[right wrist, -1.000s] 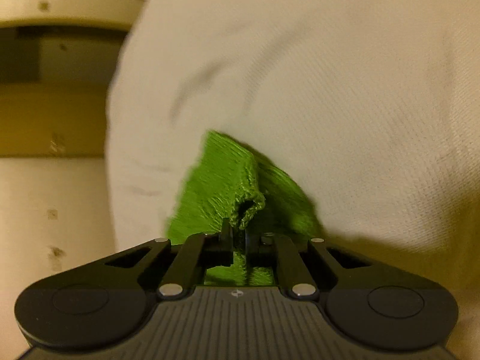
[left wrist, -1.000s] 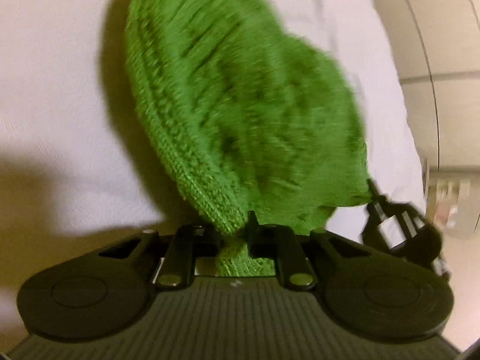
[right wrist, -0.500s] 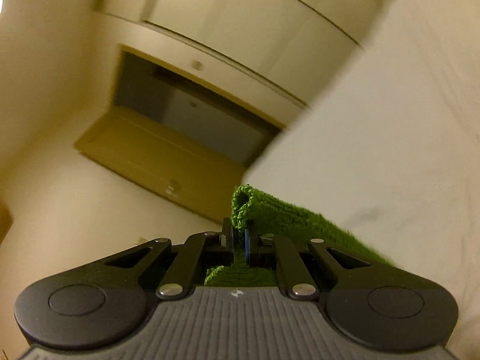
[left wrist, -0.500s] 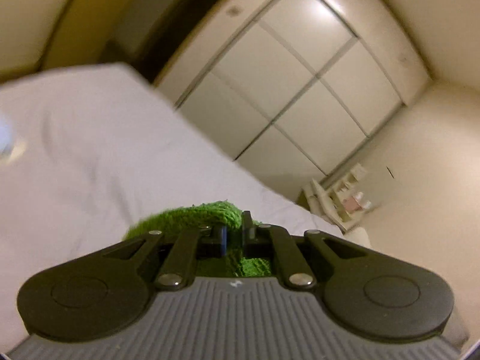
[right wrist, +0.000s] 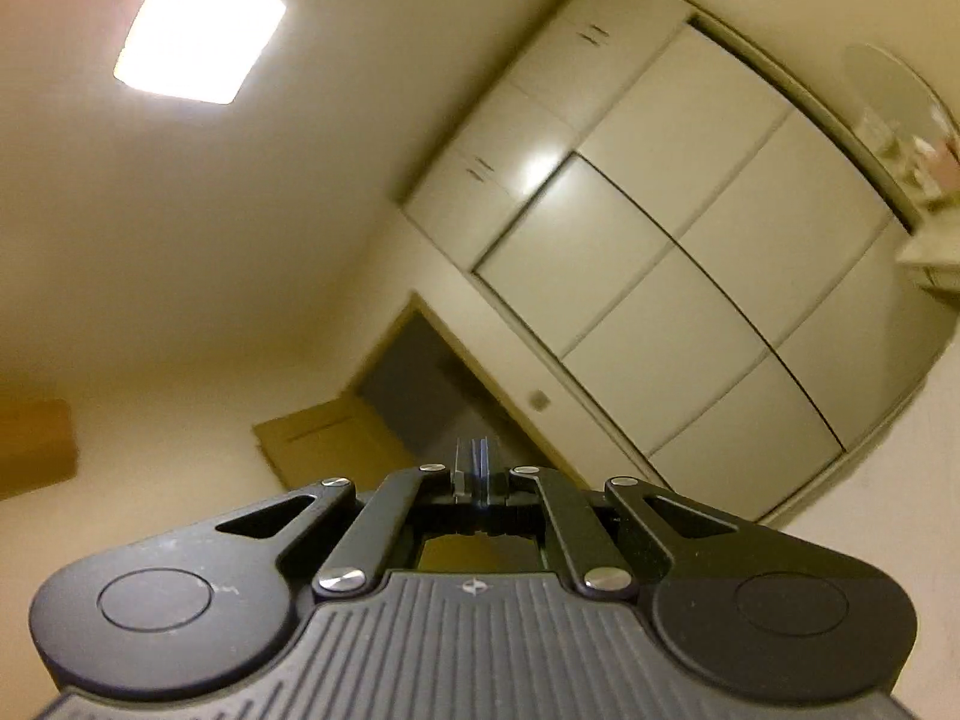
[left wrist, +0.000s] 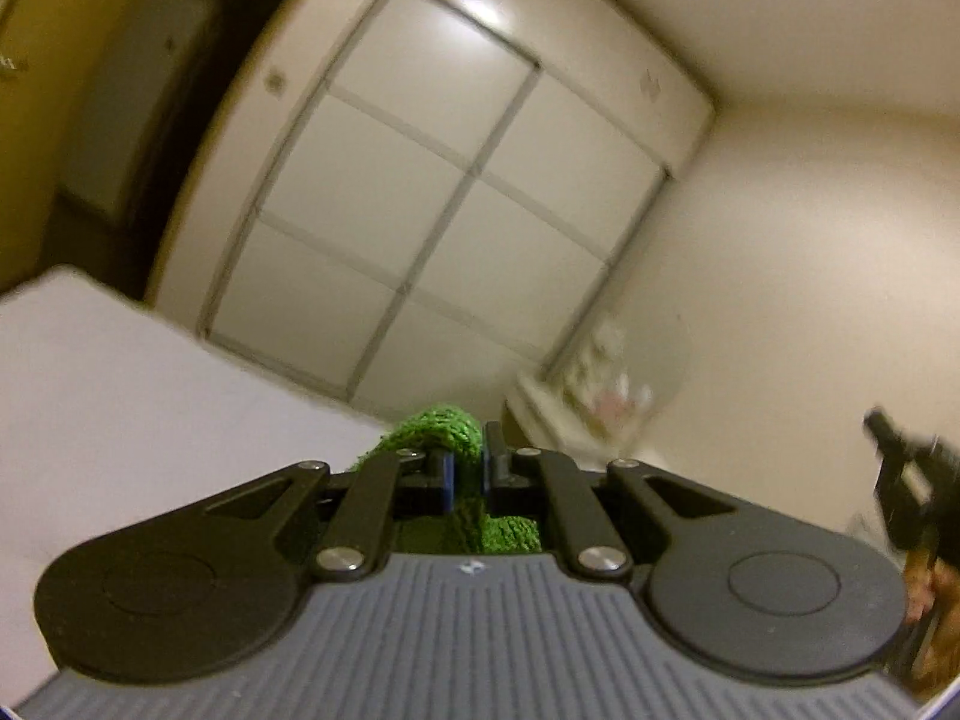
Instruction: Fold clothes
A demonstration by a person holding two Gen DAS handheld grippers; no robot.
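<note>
My left gripper (left wrist: 467, 457) is shut on a green knitted garment (left wrist: 441, 427). A fold of it bulges above the pads and more shows behind them. It is lifted clear above the white bed (left wrist: 120, 396) at lower left. My right gripper (right wrist: 478, 471) points up toward the wardrobe with its pads pressed together. No green cloth shows between them or anywhere in the right wrist view. In the left wrist view a blurred black tool held by a hand (left wrist: 936, 594) sits at the right edge.
A tall pale wardrobe (right wrist: 660, 276) with sliding doors fills the wall ahead. A dark doorway (right wrist: 420, 396) is beside it. A ceiling light (right wrist: 198, 30) glows overhead. A white shelf with small items (left wrist: 594, 402) stands right of the bed.
Both grippers rose from the bed and tipped upward, so the views swung from sheet to wardrobe and ceiling. The green cloth seen in the right gripper earlier no longer shows there.
</note>
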